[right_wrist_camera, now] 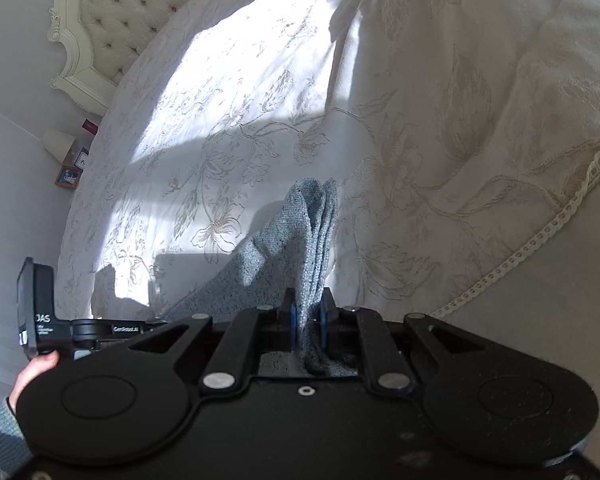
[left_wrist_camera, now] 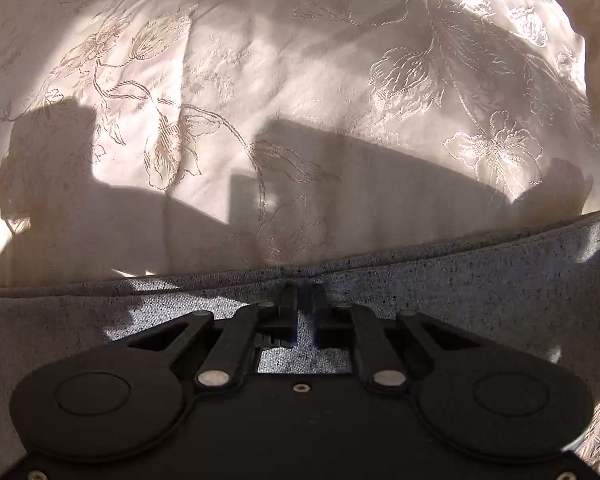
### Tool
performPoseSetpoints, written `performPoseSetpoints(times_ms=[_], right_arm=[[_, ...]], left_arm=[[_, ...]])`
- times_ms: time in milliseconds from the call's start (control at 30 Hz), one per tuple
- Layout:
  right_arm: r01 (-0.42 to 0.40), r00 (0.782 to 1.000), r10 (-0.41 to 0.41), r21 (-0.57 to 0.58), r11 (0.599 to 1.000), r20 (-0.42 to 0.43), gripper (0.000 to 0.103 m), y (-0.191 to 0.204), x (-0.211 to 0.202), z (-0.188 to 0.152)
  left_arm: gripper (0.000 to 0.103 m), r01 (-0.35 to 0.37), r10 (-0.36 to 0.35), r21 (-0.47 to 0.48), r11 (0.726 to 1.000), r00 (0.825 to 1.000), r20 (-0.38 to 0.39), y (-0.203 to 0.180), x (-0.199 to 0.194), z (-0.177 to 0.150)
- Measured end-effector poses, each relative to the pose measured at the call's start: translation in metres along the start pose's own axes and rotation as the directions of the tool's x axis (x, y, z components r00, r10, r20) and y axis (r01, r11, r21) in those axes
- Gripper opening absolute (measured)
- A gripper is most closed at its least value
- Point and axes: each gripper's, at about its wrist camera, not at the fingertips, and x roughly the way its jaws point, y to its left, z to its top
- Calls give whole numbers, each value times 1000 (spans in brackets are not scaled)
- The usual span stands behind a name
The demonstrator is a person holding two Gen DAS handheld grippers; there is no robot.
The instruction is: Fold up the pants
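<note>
The left tool, black with two fingers, has its jaws pressed nearly together, pinching the folded edge of the grey-blue speckled woven pants. The right tool has its jaws clamped on a bunched, layered fold of the same pants, which rises in a peak above them. The pants hang between both tools above a bed covered by a cream bedspread embroidered with flowers. At the bed's far end stands a tufted cream headboard; a lace trim marks the bedspread's right edge.
</note>
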Motion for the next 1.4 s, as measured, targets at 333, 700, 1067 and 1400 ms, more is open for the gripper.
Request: performPoseSetpoints(times_ms=[333,700,1067,1400], right_arm=[[-8,999,7,27,1000,38,12,16,-16,-1],[43,995,-42,-5,999,89,12,54,-30,-9],[50,991,-23,-203,978,132,12,228,-38,-65],[53,995,-82,-427,903,-50,12,356,100,-185]], left_arm=[[15,110,-110,16,994,994,8,-4,-45,-71],[17,184,-185,-25,983,983,-9,8,-32,-76],[16,160,-154,-82,984,985,73,155,-85,-115],[16,115,-110,-143,983,993,46,264,-86,-158]])
